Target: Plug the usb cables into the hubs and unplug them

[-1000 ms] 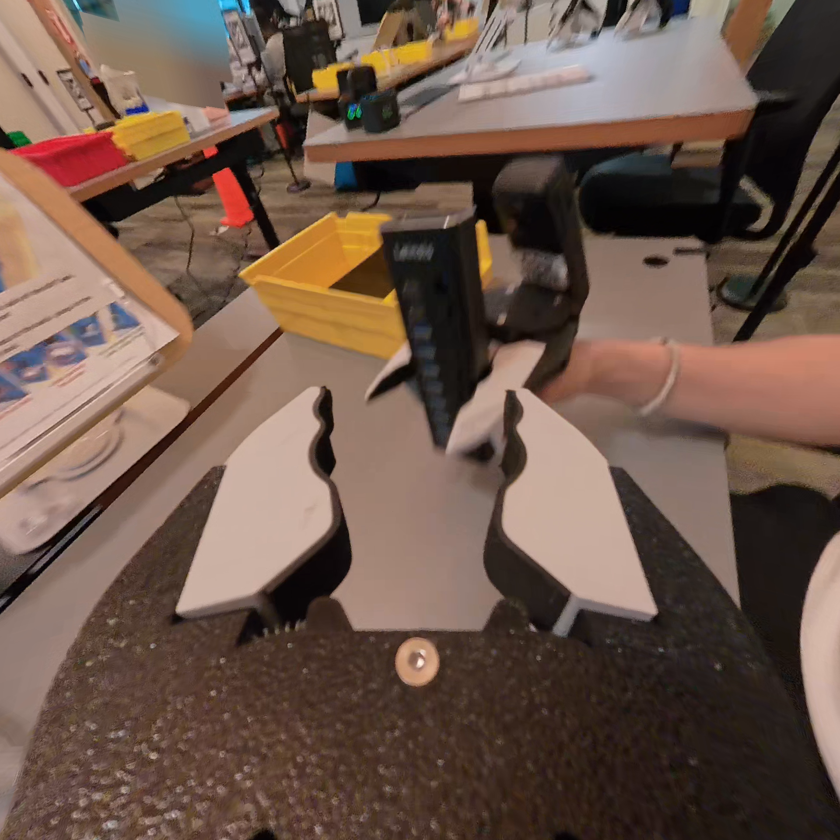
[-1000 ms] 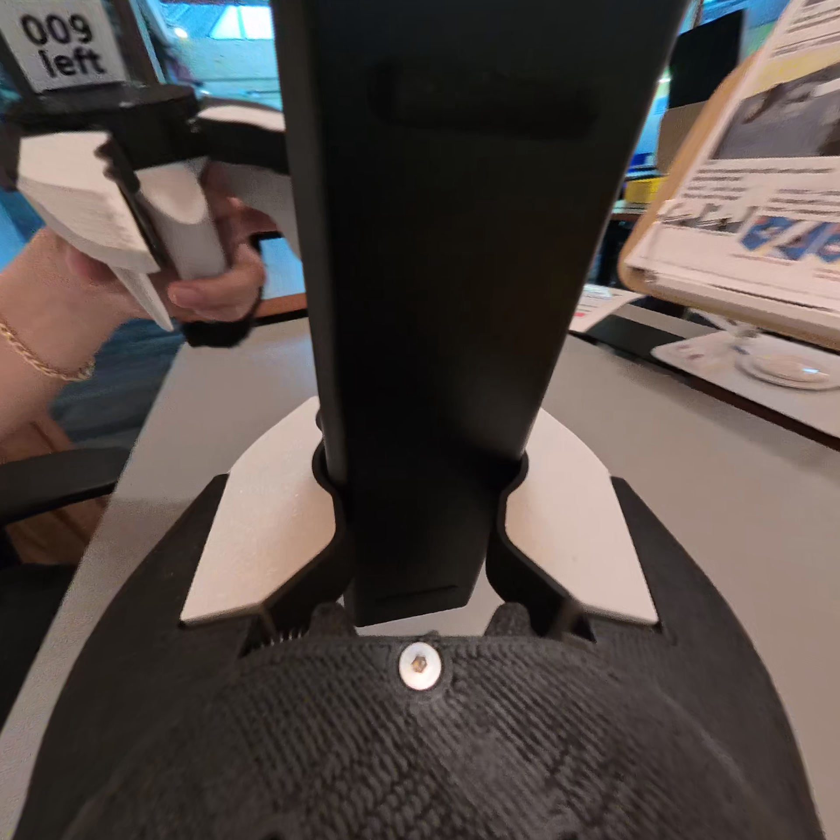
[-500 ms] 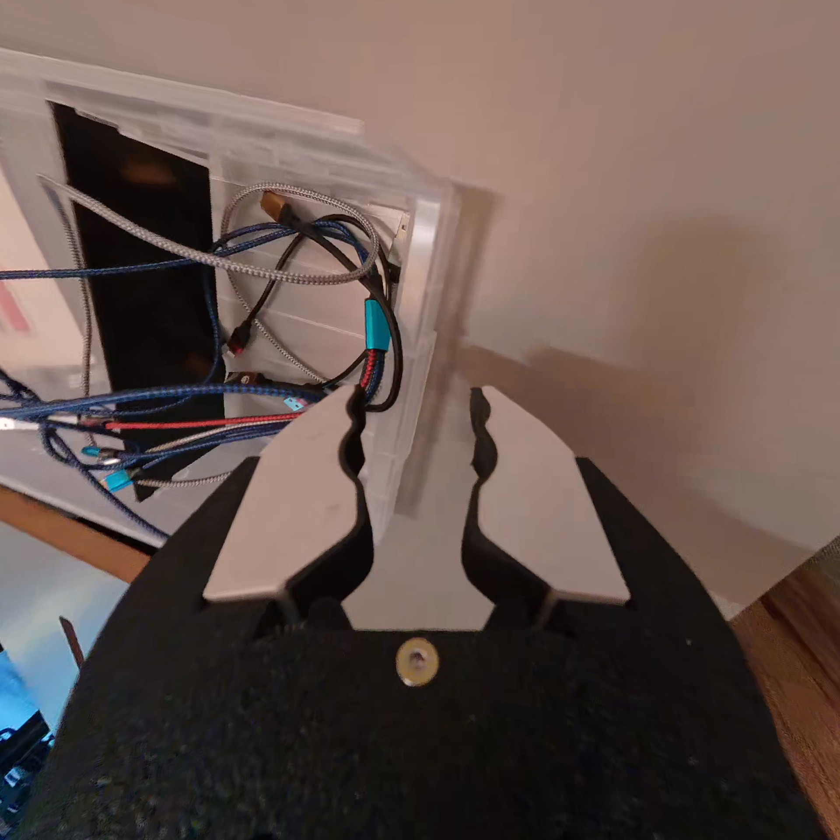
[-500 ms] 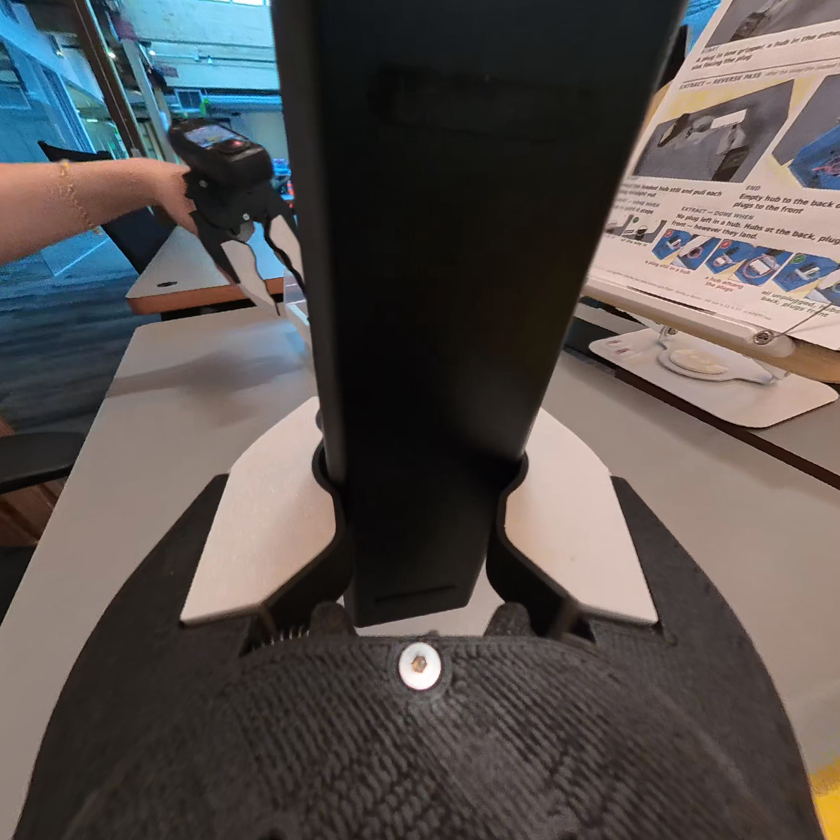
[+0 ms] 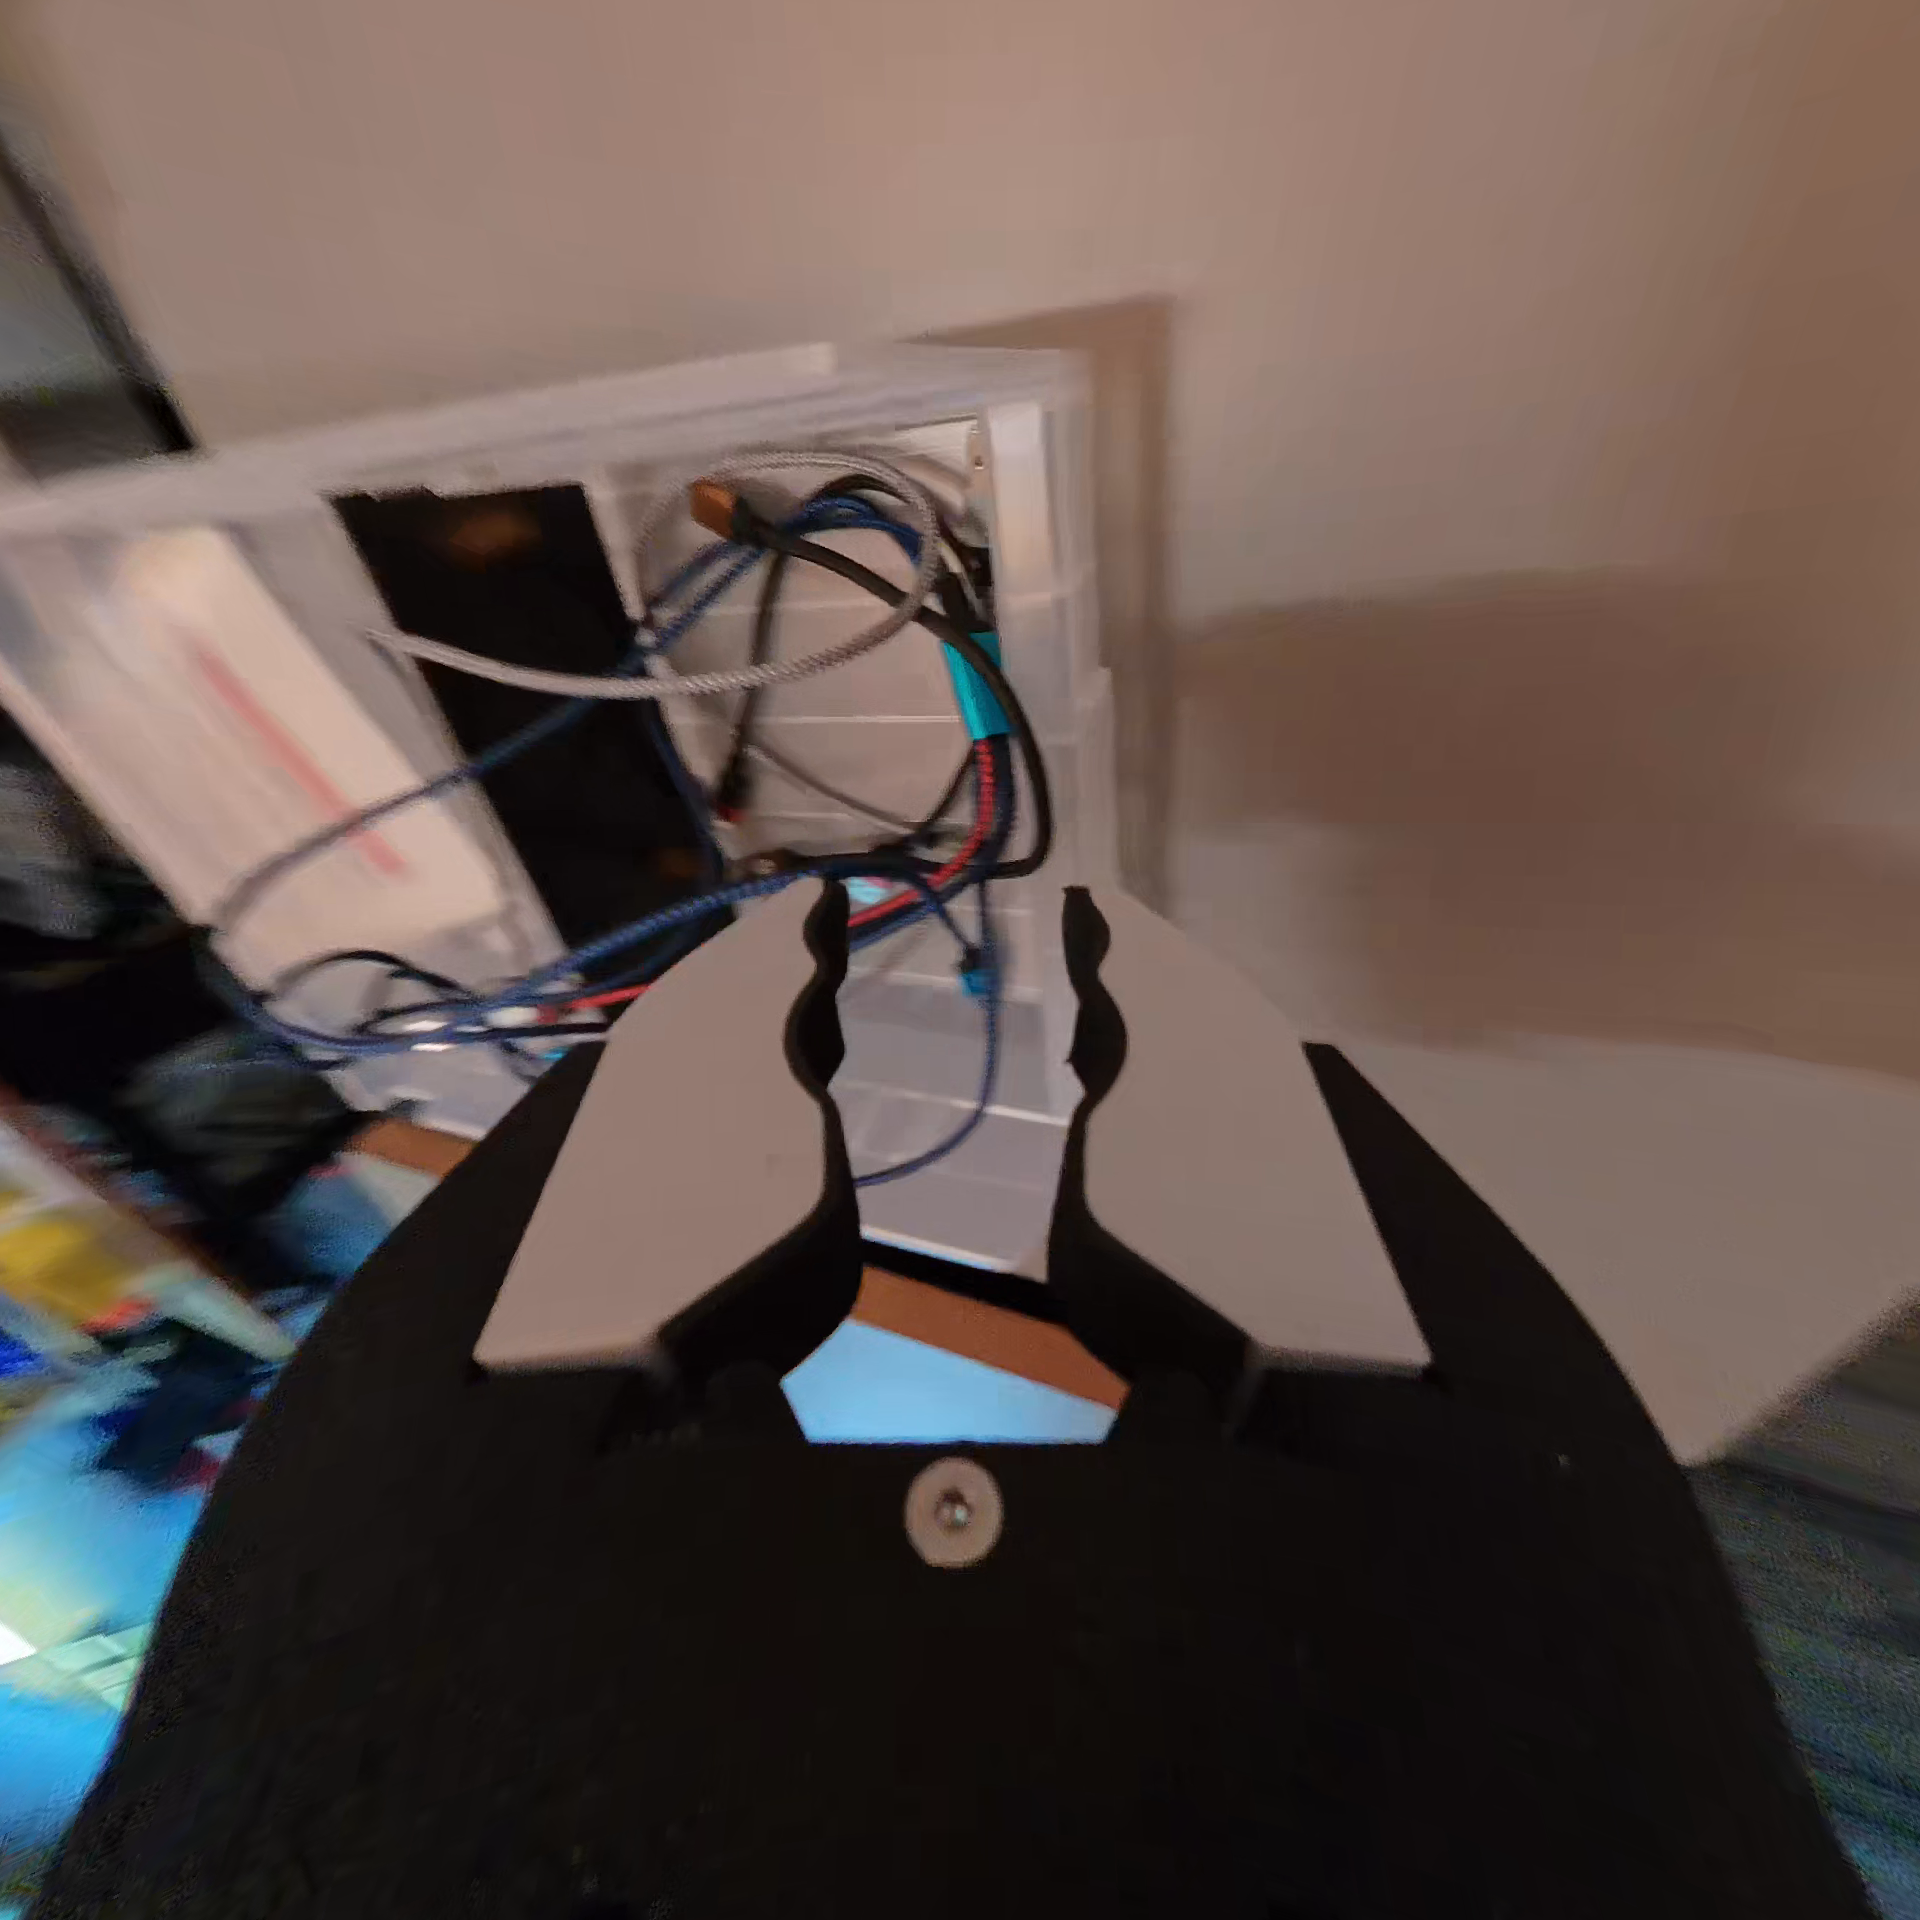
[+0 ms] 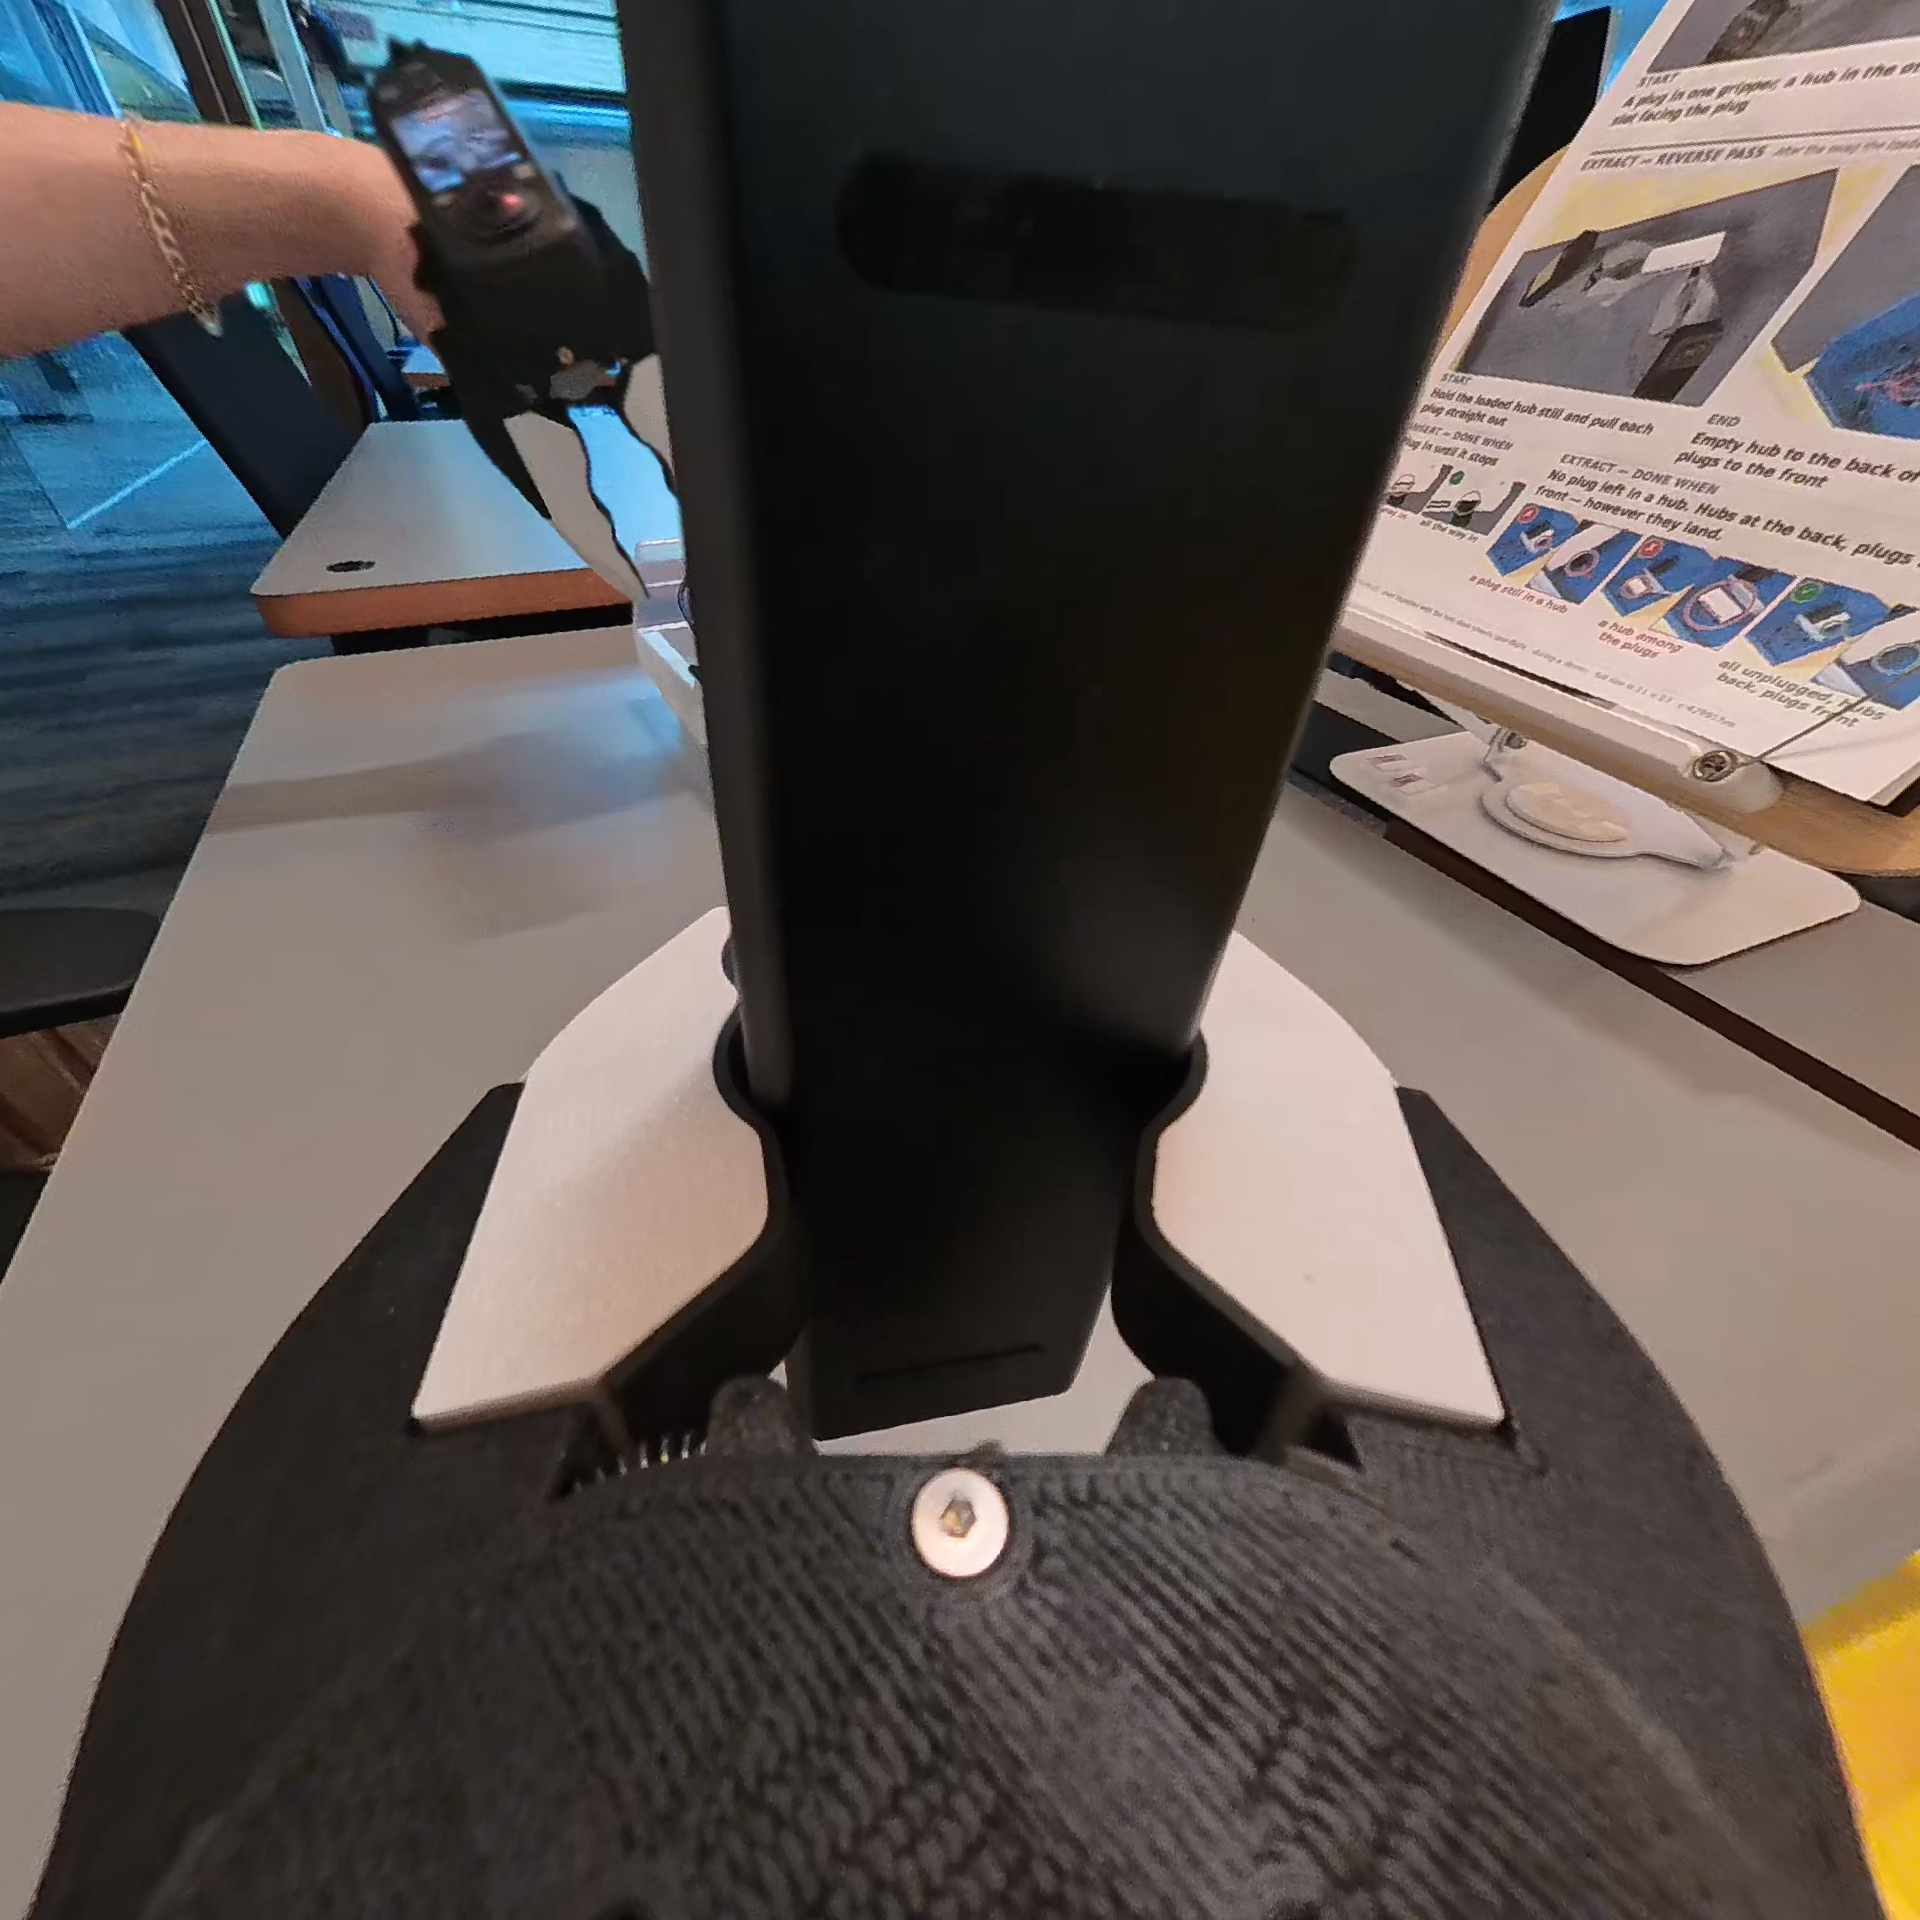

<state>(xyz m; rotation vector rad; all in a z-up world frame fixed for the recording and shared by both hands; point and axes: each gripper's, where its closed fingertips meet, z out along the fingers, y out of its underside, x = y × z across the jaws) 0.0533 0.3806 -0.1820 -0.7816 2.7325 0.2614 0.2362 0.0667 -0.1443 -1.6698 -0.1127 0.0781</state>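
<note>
The left gripper (image 5: 945,914) had swung from the hub (image 6: 1039,623) to the cables (image 5: 831,727) just beyond its parted, empty jaws; the right gripper (image 6: 961,1081) stayed clamped on the hub, ready for plugging.

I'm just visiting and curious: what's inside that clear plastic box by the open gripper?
The clear plastic box holds tangled cables: blue, grey braided, black and red-black, one with a teal plug. The left gripper hangs open before it, covering the lower part; blur hides the rest.
</note>
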